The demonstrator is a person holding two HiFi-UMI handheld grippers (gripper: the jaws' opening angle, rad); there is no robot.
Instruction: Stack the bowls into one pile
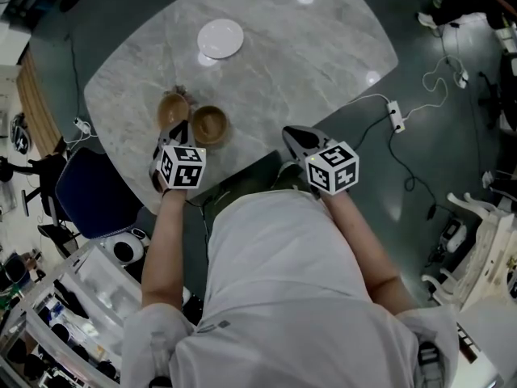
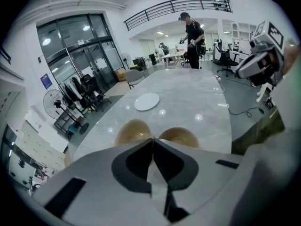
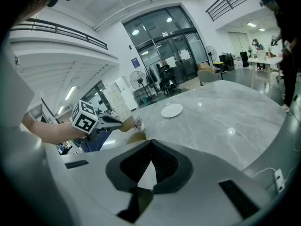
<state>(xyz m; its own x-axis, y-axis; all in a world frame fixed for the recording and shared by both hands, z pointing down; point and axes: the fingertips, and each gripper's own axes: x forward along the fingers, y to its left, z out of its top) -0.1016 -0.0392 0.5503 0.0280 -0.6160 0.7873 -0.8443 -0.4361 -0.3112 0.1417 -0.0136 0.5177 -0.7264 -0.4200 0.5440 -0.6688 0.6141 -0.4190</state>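
Marble table (image 1: 323,71) bears left wooden bowl (image 1: 172,110) and right wooden bowl (image 1: 210,124), centre-left. Left gripper (image 2: 153,142) and right gripper (image 3: 150,145): jaws together, empty. I'd part the left's jaws, then pinch one rim.

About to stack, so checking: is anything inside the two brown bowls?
Nothing shows inside either. The right bowl is open to the head view and looks empty. The left bowl looks empty too, but the left tongs cover its near edge.
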